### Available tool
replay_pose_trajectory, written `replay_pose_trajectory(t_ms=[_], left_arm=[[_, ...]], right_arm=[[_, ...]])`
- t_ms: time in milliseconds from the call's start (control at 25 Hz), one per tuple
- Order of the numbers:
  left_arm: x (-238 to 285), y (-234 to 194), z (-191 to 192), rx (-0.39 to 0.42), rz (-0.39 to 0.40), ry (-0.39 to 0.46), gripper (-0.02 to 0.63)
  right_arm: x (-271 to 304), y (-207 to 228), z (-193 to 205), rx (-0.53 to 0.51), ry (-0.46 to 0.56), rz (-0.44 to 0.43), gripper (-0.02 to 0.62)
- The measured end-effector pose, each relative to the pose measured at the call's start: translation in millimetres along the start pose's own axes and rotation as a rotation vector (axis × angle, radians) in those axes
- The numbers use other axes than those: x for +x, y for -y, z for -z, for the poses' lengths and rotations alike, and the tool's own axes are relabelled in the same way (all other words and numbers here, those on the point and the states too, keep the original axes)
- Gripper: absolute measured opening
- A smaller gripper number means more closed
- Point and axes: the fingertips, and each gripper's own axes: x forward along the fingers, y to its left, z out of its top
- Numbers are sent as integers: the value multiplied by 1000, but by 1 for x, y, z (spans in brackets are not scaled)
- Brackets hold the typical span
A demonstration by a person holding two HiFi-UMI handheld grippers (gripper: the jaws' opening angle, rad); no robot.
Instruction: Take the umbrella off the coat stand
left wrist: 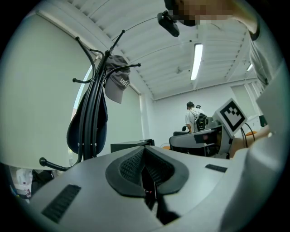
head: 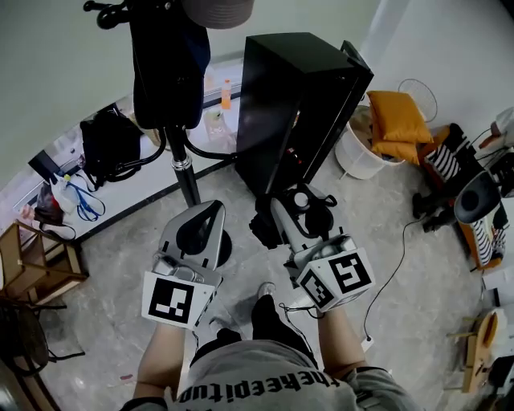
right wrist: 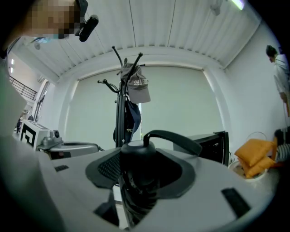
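Your grey shirt (head: 265,385) fills the 6 o'clock edge of the head view, with both marker cubes just beyond it. At 7 o'clock, your left gripper (head: 214,210) points ahead with its pads pressed together on nothing. At 1 o'clock, your right gripper (head: 299,215) has its jaws clamped on the folded black umbrella (right wrist: 137,156). The umbrella's round cap stands up between the pads and its wrist strap (right wrist: 174,138) arches off toward 2 o'clock.

The umbrella is already clear of the coat stand (head: 186,172), which rises well apart at 11 o'clock. A cap (head: 217,10) and a dark garment (head: 169,72) hang from the stand, and a black cabinet (head: 297,96) stands at 12.

The umbrella looks light, with a stiff core under soft folded cloth. The smooth cap could slip, so the hold is best taken just below it. The loose strap seems the likeliest part to catch on a hook.
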Motion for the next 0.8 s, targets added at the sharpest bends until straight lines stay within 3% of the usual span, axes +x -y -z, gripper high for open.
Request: replay_pose_trajectory(t_ms=[480,800], left_arm=[[-12,33,-3,11,111,25,15],[-24,35,-8,21,105,36,15]], right_arm=[[-68,-5,-1,-7,11,135,215],[-79,-10,-1,-2,24,154,215]])
